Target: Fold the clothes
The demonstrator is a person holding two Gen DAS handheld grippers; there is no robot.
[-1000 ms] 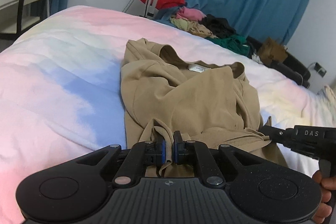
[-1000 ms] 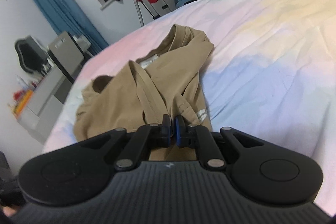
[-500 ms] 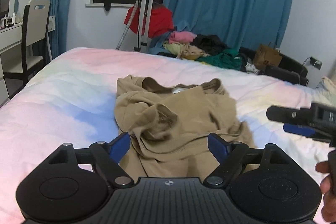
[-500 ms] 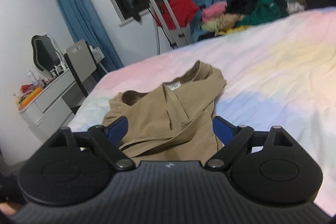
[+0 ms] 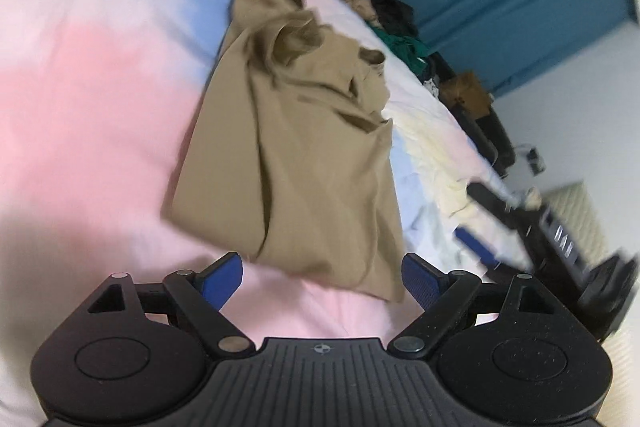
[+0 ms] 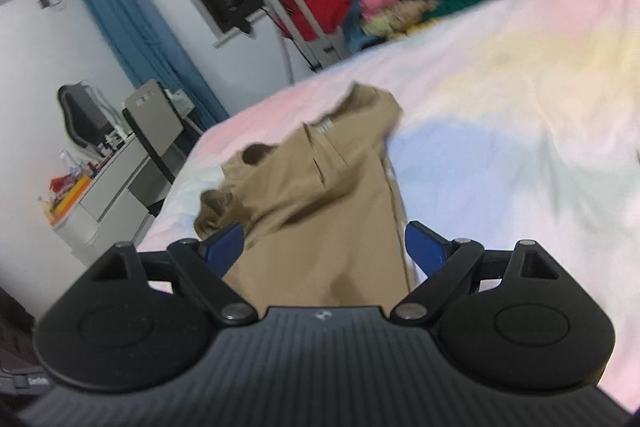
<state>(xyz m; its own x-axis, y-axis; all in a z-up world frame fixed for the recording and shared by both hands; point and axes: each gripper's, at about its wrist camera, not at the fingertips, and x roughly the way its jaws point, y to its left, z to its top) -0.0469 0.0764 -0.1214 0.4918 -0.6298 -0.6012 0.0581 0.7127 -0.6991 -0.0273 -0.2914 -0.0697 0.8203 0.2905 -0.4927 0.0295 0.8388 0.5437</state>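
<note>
tan shirt (image 5: 304, 147) lies rumpled lengthwise on the pastel bed cover (image 5: 80, 87) in the left wrist view; the left gripper (image 5: 322, 281), clamped on its hem a second ago, is opening with nothing pinched

right wrist view: right gripper (image 6: 324, 247) has likewise let go and stands wide over the shirt (image 6: 320, 187), so this fold looks laid down and a fresh grab is due

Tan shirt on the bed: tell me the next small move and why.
Probably bring the left gripper, whose fingers are opening with nothing pinched, onto a bunched sleeve of the tan shirt and pull it flat. The shirt lies crumpled on the bed, and the right gripper is open too.
</note>
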